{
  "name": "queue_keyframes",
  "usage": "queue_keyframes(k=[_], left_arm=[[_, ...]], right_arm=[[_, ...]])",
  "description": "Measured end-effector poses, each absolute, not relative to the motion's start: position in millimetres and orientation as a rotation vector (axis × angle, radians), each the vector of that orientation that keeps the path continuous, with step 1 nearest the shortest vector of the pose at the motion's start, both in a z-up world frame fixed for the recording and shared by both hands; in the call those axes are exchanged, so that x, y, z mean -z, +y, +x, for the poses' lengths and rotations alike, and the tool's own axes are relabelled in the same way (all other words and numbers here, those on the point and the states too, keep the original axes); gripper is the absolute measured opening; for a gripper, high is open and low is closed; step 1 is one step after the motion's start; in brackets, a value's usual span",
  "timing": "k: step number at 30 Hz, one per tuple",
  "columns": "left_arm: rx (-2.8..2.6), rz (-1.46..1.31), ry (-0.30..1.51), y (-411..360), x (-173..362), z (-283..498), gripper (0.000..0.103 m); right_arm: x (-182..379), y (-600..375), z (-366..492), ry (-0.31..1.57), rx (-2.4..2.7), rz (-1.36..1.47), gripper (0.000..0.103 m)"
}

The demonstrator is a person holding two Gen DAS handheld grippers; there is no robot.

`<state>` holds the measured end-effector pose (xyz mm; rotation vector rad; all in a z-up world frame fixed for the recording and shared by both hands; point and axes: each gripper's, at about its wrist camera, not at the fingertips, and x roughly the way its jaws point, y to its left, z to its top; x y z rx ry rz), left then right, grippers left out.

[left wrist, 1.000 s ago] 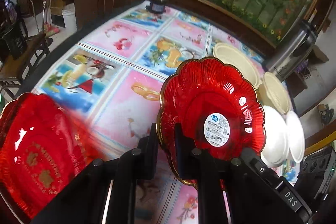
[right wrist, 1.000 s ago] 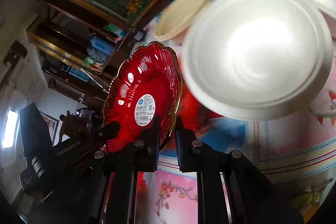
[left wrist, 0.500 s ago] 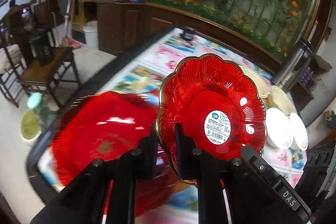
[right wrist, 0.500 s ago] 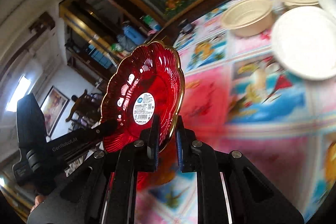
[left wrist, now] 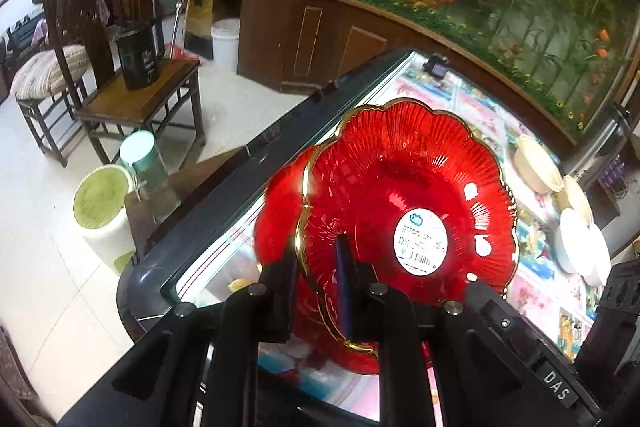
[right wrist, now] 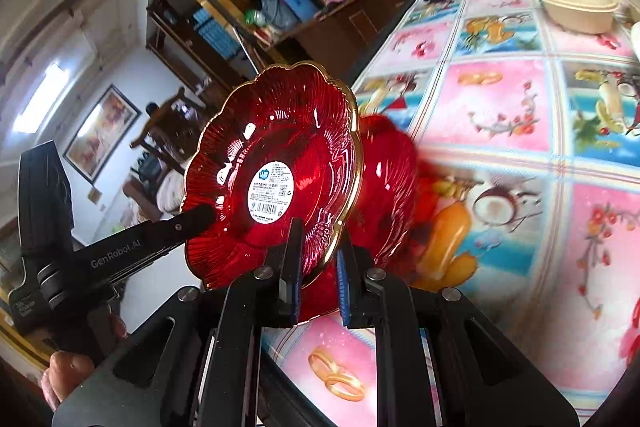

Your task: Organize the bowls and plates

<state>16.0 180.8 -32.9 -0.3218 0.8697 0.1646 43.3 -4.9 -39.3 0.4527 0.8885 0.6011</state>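
Now | left tongs [left wrist: 316, 267] opening, both tongs [right wrist: 318, 259] pinching red plate [left wrist: 408, 203] rim | plate on edge

Left tongs [left wrist: 318, 281] are opening now, the gold rim of a red scalloped plate [left wrist: 408, 203] standing on edge between the pads, white sticker facing us. A second red plate [left wrist: 278, 211] sits just behind it, over the patterned surface [left wrist: 472, 99]. Cream bowls [left wrist: 534, 163] and white bowls [left wrist: 582, 247] are far right.
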Motion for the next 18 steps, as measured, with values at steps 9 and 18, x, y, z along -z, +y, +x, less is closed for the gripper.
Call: queue_keyframes(k=[9,18], left_arm=[[-0.169,-0.334,0.927,195,50,21,0.019],[-0.177,-0.325,0.926,198,50,20,0.019]], right_arm=[[47,5,53,0.923,-0.573,0.428,0.014],[48,1,56,0.907,-0.518,0.391,0.02]])
